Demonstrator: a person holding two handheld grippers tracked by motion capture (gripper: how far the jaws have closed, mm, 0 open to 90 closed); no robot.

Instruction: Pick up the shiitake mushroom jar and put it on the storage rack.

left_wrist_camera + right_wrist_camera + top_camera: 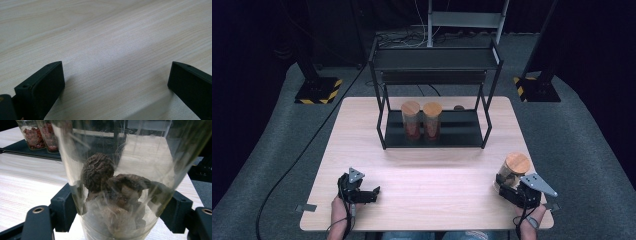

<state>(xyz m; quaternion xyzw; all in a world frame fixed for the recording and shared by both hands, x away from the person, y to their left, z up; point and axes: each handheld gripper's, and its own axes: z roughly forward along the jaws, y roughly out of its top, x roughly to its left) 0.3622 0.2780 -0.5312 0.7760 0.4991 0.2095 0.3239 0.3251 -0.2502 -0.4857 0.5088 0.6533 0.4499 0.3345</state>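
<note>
A clear glass jar (511, 172) with a wooden lid stands near the table's right front corner, and my right gripper (508, 189) is shut on its lower part. In the right gripper view the jar (120, 182) is upright between the black jaws and holds brown dried mushrooms (110, 180). My left gripper (373, 192) lies low at the front left with its jaws wide apart. The left gripper view has only bare wood (112, 50) between them. Two more lidded jars (422, 121) with reddish contents stand side by side on the lower shelf of a black rack (382, 135).
The black two-level rack stands at the table's far middle, its top shelf (437, 59) bare. A small dark object (458, 107) lies behind the rack. The table edge (557, 222) runs close beside my right hand. Light wood (432, 175) spreads between the grippers.
</note>
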